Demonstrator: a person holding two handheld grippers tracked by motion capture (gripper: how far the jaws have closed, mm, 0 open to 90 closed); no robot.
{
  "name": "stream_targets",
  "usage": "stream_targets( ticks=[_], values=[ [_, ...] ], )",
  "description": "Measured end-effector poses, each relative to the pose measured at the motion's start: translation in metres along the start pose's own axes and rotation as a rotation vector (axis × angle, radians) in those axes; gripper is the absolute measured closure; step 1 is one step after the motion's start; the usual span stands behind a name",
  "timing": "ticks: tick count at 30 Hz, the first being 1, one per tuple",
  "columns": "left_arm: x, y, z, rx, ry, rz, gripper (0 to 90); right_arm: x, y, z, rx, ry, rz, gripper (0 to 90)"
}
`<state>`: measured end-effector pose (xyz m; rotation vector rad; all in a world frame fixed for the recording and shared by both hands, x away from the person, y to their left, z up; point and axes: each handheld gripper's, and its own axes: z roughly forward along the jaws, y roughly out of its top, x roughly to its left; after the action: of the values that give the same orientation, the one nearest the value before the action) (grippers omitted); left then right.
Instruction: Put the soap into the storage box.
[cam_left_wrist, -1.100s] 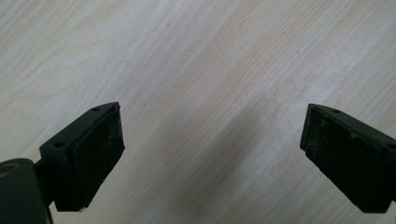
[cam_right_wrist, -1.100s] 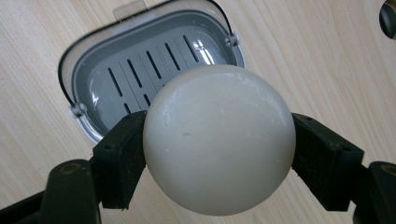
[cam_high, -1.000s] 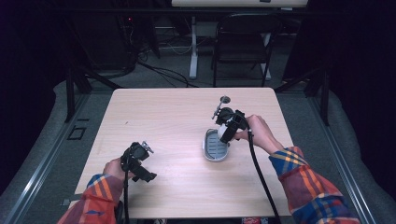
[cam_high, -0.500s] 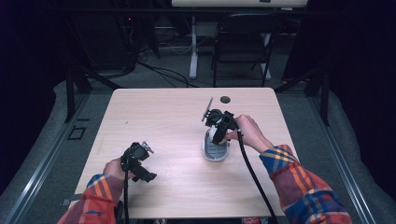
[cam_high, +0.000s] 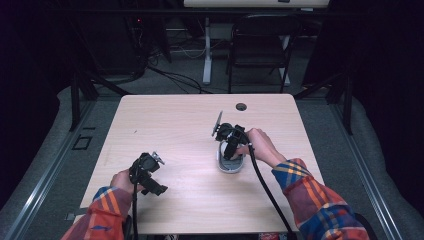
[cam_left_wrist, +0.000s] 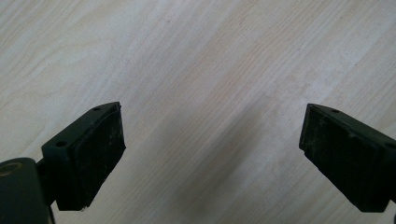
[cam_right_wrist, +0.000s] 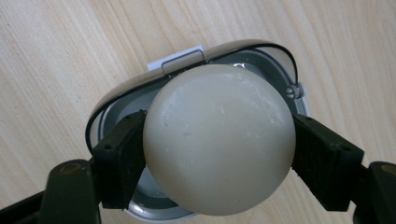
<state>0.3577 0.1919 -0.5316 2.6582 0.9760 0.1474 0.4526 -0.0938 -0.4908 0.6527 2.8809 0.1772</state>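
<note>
High view: the right hand-held gripper (cam_high: 229, 145) hangs right over a small oval metal dish (cam_high: 229, 164) on the surface (cam_high: 175, 125). The left hand-held gripper (cam_high: 148, 170) sits well off to the side, near the front edge.

Left gripper view: jaws spread wide, nothing between them, just bare wood below.

Right gripper view: the right one is clamped on a pale cream ball (cam_right_wrist: 219, 137), pads pressing both its sides, with the dish (cam_right_wrist: 261, 53) directly under it. Looks like the ball's going in the dish, so I'd lower it straight, keep it centred between the rims, and only let go once it's seated, or it'll roll.
</note>
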Motion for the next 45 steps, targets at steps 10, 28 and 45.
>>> stream_targets(
  ticks=[10,28,45],
  values=[
    [-0.001,0.000,0.001,0.006,-0.002,-0.004,6.8,-0.001,-0.006,0.010,-0.001,0.018,0.007,23.6],
    [-0.001,0.000,0.001,0.007,0.001,-0.004,6.9,-0.005,-0.013,0.010,-0.013,0.034,0.021,22.0],
    [-0.001,0.000,0.002,0.010,0.001,-0.002,7.0,-0.006,-0.030,-0.014,-0.075,0.045,0.030,10.3]
  ],
)
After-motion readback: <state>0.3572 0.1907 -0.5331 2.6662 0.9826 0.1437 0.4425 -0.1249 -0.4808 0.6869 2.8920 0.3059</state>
